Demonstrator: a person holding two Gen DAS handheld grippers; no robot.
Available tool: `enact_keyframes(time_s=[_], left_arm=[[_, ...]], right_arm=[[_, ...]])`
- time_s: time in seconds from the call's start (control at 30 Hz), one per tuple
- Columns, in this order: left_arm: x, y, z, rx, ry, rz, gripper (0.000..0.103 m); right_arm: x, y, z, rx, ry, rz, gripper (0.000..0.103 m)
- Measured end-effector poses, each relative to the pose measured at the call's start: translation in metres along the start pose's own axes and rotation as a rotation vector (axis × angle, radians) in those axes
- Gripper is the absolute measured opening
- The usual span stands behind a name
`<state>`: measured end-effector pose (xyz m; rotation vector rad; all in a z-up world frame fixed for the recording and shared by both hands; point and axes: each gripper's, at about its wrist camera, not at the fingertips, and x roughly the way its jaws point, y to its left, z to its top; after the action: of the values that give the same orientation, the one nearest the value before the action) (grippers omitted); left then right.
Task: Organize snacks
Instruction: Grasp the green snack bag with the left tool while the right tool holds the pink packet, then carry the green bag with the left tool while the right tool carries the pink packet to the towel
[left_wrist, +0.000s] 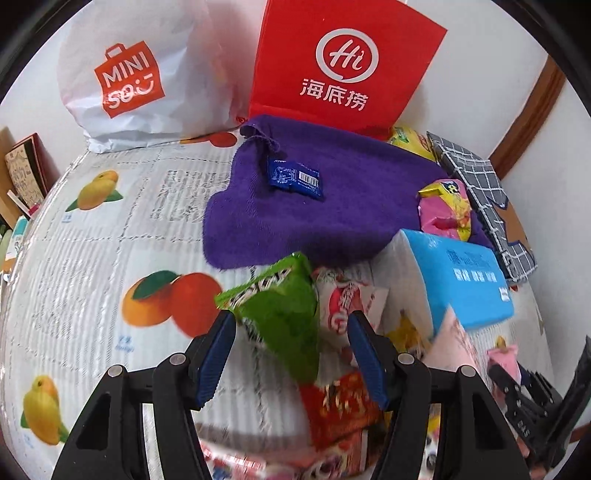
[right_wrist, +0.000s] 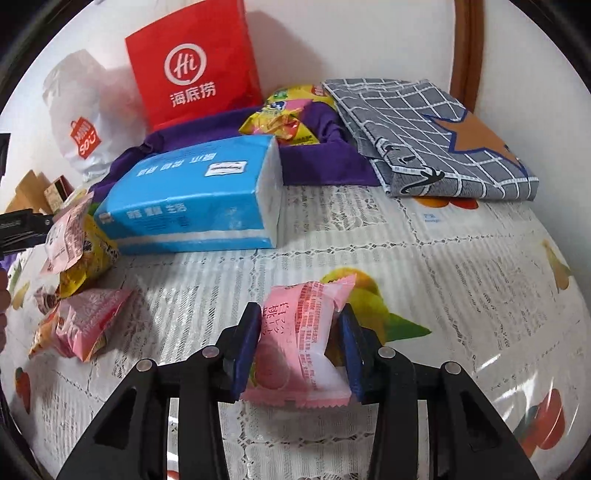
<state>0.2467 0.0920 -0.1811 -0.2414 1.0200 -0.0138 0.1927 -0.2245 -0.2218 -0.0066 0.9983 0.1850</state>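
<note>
My left gripper is open around a green snack packet; its fingers stand apart from the packet's sides, above a pile of red and pink snack packets. My right gripper is shut on a pink peach snack packet, held just above the fruit-print tablecloth. A small blue packet lies on a purple towel. More pink and yellow packets lie at the left in the right wrist view. A yellow snack bag sits on the towel at the back.
A blue tissue pack lies mid-table, also in the left wrist view. A red Haidilao paper bag and a white Miniso bag stand against the back wall. A folded grey checked fabric box lies at the back right.
</note>
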Motion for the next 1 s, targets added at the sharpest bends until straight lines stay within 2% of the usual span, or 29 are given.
enact_keyframes(time_s=[0.1,0.3,0.63,0.83,1.0], left_arm=[[0.012,-0.001,0.003,-0.004,0.020,0.051,0.055],[0.013,0.006,0.006,-0.023,0.018,0.026,0.041],[-0.022,0.018,-0.005,-0.031,-0.007,-0.016,0.040],[-0.056,0.023,-0.018,-0.024,-0.041,-0.022,0.040],[-0.076,0.019,-0.031,-0.018,-0.047,-0.074,0.040]], right_arm=[[0.001,0.003,0.000,-0.008,0.002,-0.010,0.041],[0.001,0.004,-0.001,-0.013,0.003,-0.010,0.043],[-0.005,0.006,-0.001,-0.007,-0.010,-0.024,0.041],[-0.031,0.015,0.005,0.014,-0.040,-0.006,0.039],[-0.058,0.027,0.007,0.011,-0.087,0.011,0.039]])
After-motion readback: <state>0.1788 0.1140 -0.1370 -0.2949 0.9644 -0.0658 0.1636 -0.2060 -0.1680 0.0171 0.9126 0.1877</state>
